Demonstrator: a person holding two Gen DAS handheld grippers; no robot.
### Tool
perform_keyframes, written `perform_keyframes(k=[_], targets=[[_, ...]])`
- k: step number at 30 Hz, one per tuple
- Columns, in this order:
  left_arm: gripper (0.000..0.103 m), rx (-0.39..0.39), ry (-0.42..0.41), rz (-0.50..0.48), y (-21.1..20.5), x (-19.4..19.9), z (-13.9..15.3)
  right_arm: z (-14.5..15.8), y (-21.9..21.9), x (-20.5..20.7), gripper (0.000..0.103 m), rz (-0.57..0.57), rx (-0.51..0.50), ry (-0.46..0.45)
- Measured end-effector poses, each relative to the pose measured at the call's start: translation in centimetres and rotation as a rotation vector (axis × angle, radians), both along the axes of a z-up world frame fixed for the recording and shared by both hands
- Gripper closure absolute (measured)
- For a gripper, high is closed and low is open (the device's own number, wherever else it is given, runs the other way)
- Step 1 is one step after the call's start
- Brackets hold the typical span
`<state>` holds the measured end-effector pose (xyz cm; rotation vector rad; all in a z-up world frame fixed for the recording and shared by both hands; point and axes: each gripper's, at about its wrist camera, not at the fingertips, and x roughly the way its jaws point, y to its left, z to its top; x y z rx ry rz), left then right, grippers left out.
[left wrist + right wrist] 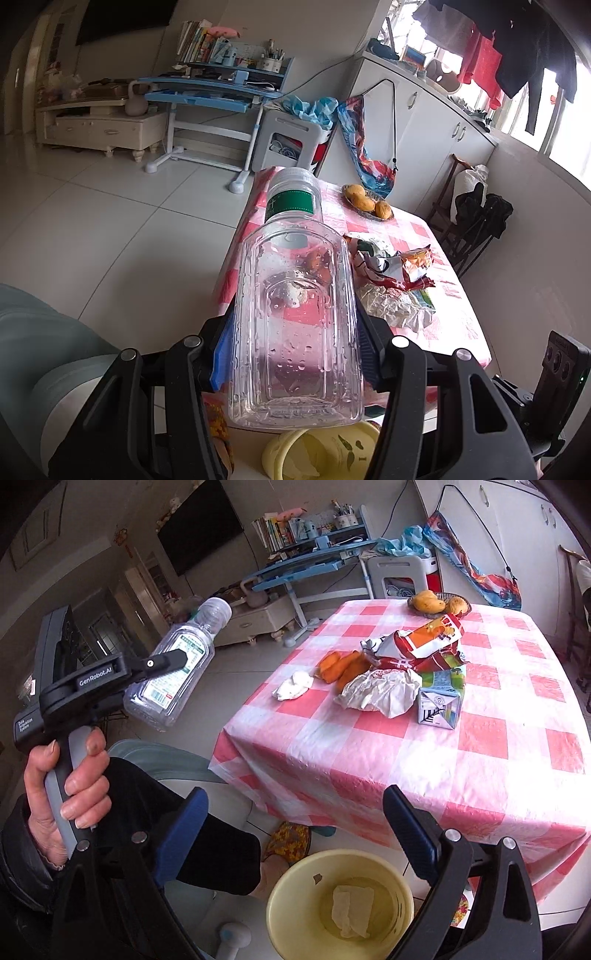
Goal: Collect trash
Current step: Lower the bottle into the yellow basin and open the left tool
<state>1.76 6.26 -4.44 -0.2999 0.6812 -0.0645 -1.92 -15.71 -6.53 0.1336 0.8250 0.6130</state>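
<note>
Carrying step judged underway: bottle (295, 314) clamped in left gripper (295, 354) jaws, bin (340, 904) below; right gripper (295, 834) jaws spread, empty; release over bin likely needed.

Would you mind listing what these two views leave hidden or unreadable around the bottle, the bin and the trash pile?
- Left wrist view: the bottle held by the left gripper hides most of the yellow bin; the bottom edge cuts off the rest.
- Right wrist view: the bottle's label text is too small to read.
- Right wrist view: the crumpled wrappers hide what lies beneath them.
- Right wrist view: the open right gripper hides part of the bin's rim.
</note>
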Motion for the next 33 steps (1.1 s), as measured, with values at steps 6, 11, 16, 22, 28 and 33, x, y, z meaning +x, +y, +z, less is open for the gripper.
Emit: perform_keyframes(k=[6,11,16,22,28,33], targets=[[0.051,0.003,0.007,-0.028,-0.8,-0.7,-0.4,0.2,-0.6,-0.1,0.011,-0.025,0.018,-0.013],[0.051,-0.003,0.031,-0.069,-2.1,-1.9,-1.2,0.4,-1.2,0.0,0.011,-0.050,0.040,-0.028],[0.051,0.008,0.097,-0.173,-4.7,-3.8,-3.0,0.6,-1.8,0.1,0.011,-0.070,0.067,-0.029],[0.050,0.081,0.216,-0.406,-9.2,-6.9,-5.4,0.8,-2.4,0.2,0.011,-0.084,0.094,-0.028],[0.046,0.089,0.226,-0.390,-9.1,-7.3,-5.5,0.8,-2.6,0.2,0.011,-0.085,0.101,-0.028],[0.046,0.059,0.208,-0.335,-8.0,-6.6,-5.1,0.7,-2.7,0.3,0.011,-0.087,0.100,-0.025]])
